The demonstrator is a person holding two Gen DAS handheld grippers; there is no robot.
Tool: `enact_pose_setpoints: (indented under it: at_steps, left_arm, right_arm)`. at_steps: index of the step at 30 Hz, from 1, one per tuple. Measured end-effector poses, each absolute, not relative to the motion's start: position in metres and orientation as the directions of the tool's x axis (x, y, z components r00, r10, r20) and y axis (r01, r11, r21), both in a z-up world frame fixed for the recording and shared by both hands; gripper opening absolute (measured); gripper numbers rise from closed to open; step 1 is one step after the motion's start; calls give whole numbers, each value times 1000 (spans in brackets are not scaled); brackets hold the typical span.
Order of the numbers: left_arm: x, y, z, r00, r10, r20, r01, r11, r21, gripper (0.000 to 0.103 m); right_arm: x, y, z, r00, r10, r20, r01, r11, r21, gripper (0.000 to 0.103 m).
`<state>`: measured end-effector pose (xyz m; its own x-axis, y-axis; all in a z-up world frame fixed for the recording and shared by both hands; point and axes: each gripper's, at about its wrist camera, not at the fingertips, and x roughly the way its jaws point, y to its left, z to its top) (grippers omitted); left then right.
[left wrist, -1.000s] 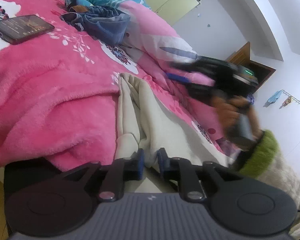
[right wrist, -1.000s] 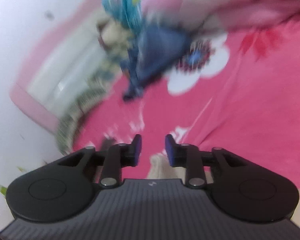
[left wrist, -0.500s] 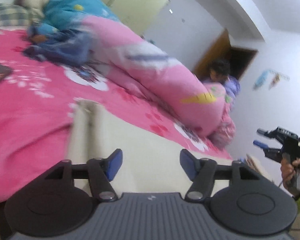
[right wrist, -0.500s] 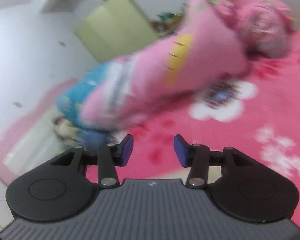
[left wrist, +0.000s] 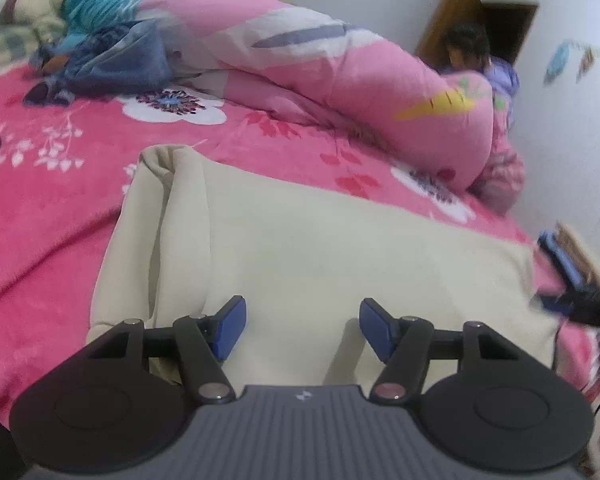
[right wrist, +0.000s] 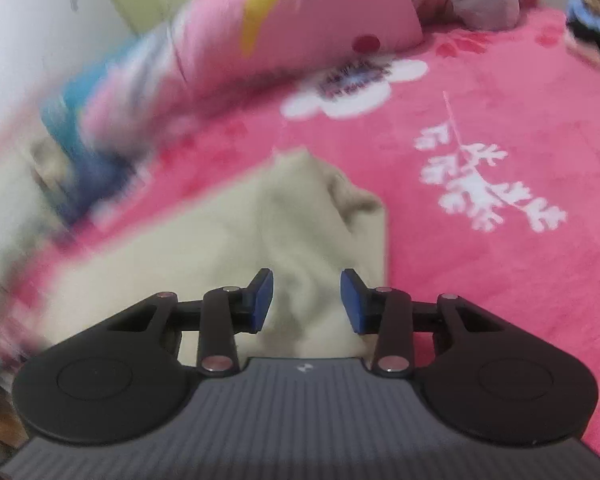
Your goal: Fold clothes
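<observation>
- The garment [left wrist: 332,248] is cream, soft and matte, lying flat on the blanket [left wrist: 52,200] as a broad, roughly rectangular panel; one edge is rolled over into a long rounded ridge with a puckered end.
- In the right wrist view the garment [right wrist: 228,248] tapers to a rumpled point with a deep crease down its middle; this view is blurred on its left side.
- The blanket is plush fleece, hot pink, printed with white flowers and white sprigs; it lies under the whole garment.
- Beyond the garment a quilt [left wrist: 340,72] lies bunched in a thick, puffy roll, smooth pink cotton with white, grey and yellow patches.
- Further past the garment, beside the quilt, sits a crumpled blue cloth [left wrist: 116,64], dark and limp.
- The left gripper [left wrist: 302,330] hovers over the near part of the garment, blue pads spread wide, nothing between them.
- The right gripper [right wrist: 306,300] is above the garment's creased end, its pads parted and empty; whether they touch the cloth cannot be told.
- A person [left wrist: 488,64] in a lilac jacket stands behind the quilt's far end.
</observation>
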<state>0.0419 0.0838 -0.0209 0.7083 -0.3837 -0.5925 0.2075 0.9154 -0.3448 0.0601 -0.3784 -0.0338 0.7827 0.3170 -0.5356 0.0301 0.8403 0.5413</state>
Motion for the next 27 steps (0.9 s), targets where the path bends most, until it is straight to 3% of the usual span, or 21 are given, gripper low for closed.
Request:
enact_pose_setpoints:
  at_steps: [7, 12, 14, 20, 23, 27]
  left_arm:
    - [47, 74, -18, 690, -351, -634, 215, 935, -284, 64]
    - [46, 73, -20, 690, -346, -636, 217, 937, -274, 64]
    - [48, 75, -20, 685, -353, -638, 217, 934, -284, 64]
    - [56, 71, -8, 660, -333, -673, 183, 941, -286, 64]
    - [63, 58, 11, 674, -355, -648, 202, 932, -300, 64]
    - [81, 19, 34, 652, -471, -594, 332, 882, -334, 66]
  right_arm:
    - [95, -386, -17, 840, 372, -395, -81, 806, 586, 37]
    - [153, -405, -81, 789, 322, -524, 54, 813, 580, 33]
    - [149, -425, -92, 806, 370, -462, 79, 706, 703, 33]
    - [89, -465, -74, 887, 353, -299, 47, 574, 817, 36]
    - [62, -456, -71, 859, 415, -300, -8, 597, 802, 43]
    - [44, -423, -72, 810, 449, -376, -55, 698, 714, 49]
